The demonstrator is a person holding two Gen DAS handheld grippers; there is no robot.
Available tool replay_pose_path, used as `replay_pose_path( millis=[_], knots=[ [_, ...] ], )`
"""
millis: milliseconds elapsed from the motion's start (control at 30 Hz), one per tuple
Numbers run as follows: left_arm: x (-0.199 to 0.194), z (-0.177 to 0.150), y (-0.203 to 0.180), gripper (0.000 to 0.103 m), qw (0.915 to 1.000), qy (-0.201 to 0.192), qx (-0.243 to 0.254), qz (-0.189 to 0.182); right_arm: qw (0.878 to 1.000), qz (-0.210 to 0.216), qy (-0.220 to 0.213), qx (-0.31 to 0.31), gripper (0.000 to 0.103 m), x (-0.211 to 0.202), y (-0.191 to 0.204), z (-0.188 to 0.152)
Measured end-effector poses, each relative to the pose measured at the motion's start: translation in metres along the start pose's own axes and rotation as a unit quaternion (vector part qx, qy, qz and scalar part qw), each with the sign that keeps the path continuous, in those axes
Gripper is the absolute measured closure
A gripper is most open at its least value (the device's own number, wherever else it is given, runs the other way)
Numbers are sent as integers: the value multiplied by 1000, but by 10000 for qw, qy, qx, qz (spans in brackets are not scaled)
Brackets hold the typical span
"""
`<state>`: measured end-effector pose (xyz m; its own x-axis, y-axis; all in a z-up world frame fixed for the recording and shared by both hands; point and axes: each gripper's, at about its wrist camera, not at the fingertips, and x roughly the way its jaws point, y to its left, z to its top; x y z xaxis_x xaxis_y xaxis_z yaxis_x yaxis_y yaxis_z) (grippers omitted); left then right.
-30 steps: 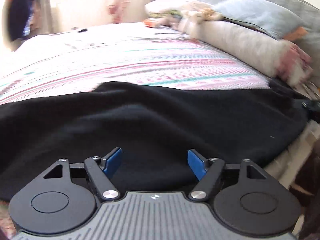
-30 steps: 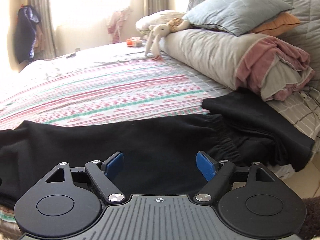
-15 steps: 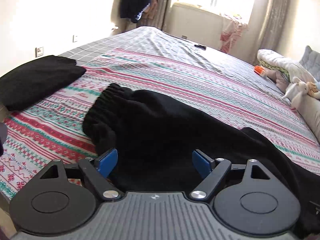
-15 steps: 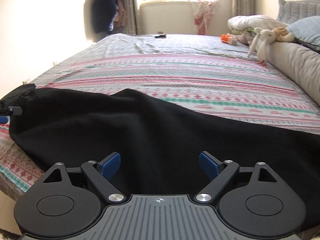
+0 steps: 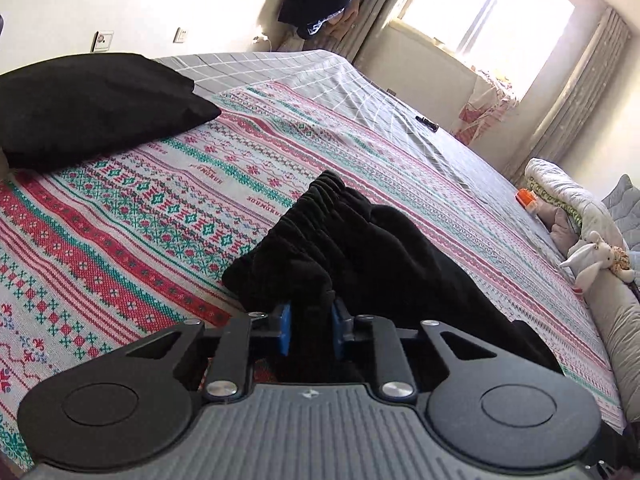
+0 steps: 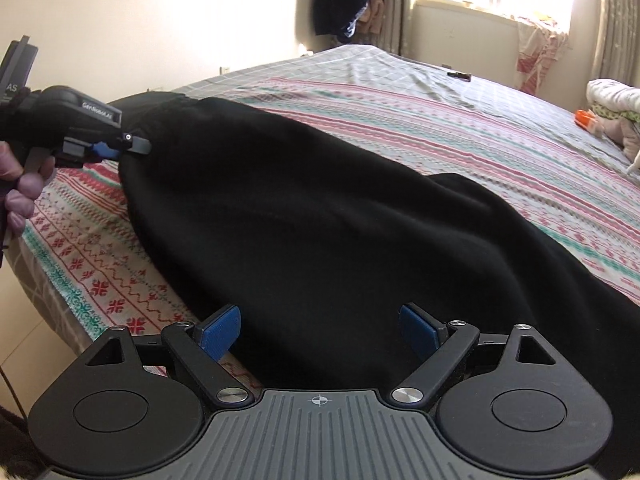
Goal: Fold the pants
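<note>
The left gripper is closing, its blue pads pinching a bunched fold of the black pants, whose elastic waistband lies just ahead of it. The right gripper stands spread, pads clear, over the pants on the bed.

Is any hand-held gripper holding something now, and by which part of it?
The left hand-held gripper is closing on the black pants, with cloth near the gathered elastic end between its blue pads. The right hand-held gripper is open above the pants and holds nothing.
</note>
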<state>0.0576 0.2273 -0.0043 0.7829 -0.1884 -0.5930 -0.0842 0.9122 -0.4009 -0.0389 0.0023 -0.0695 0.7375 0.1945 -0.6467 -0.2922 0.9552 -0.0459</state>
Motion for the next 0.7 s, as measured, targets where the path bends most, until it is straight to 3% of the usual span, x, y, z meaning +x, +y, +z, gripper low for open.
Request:
replay_pose_path(
  millis=[100, 200, 267, 333, 367, 533, 700],
  knots=[
    [-2, 5, 0, 76, 9991, -424, -17, -15, 9999, 99, 35, -36, 15, 9, 8, 4],
    [8, 10, 5, 74, 9994, -246, -38, 224, 9998, 165, 81, -17, 15, 16, 14, 8],
    [15, 8, 11, 59, 9992, -8, -168, 364, 9997, 193, 117, -18, 15, 18, 14, 9],
    [13, 5, 16, 27, 9978, -34, -269, 609, 9997, 193, 135, -30, 15, 21, 14, 11],
    [12, 5, 18, 24, 9975, -28, -307, 632, 9997, 188, 146, -29, 15, 20, 13, 10],
    [15, 2, 32, 24, 9947, 307, -917, 357, 9997, 181, 164, 40, 15, 17, 2, 11],
    [19, 1, 26, 24, 9944, 386, -850, 490, 9998, 170, -37, 47, 15, 25, -28, 48]
  ],
)
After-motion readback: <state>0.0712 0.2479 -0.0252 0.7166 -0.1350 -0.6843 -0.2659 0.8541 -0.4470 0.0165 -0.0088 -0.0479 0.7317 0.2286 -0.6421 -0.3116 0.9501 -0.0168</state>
